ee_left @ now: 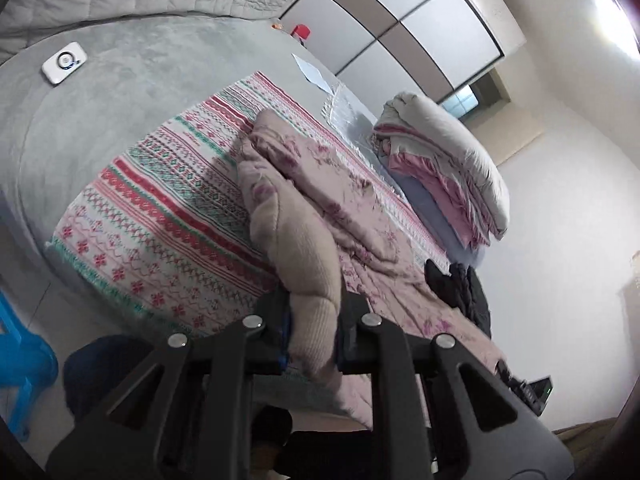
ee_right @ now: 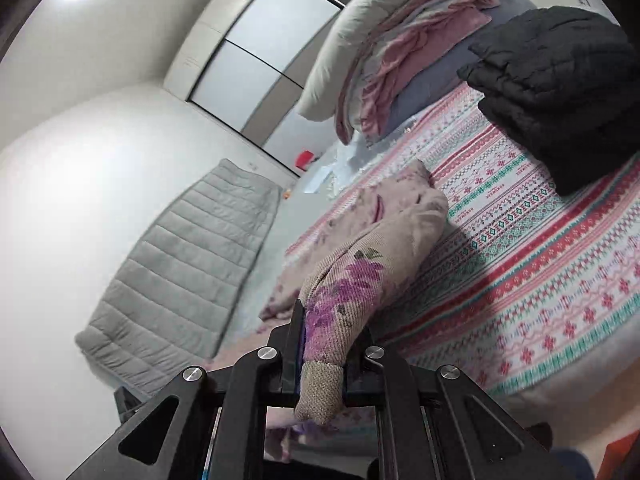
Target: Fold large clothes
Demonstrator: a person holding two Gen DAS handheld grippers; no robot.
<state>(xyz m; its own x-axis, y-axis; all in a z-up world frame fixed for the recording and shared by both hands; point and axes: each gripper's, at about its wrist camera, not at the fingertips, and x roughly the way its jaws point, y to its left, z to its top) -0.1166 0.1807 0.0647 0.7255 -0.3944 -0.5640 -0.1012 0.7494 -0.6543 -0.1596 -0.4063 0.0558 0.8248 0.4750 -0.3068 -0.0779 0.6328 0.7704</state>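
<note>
A large pinkish-beige garment with purple flower print point(ee_left: 320, 184) lies rumpled on a patterned red, green and white blanket point(ee_left: 160, 216) on the bed. My left gripper point(ee_left: 314, 320) is shut on a thick beige fold of it at the near edge. My right gripper point(ee_right: 322, 344) is shut on another flowered edge of the same garment point(ee_right: 380, 240), held a little above the blanket point(ee_right: 540, 280).
A black quilted jacket point(ee_right: 560, 88) lies on the blanket, also in the left wrist view point(ee_left: 460, 284). Folded bedding and a pillow point(ee_left: 440, 160) are stacked at the bed's end. A white device point(ee_left: 63, 62) and paper point(ee_left: 314, 72) lie on the grey sheet. A blue stool point(ee_left: 20, 360) stands on the floor.
</note>
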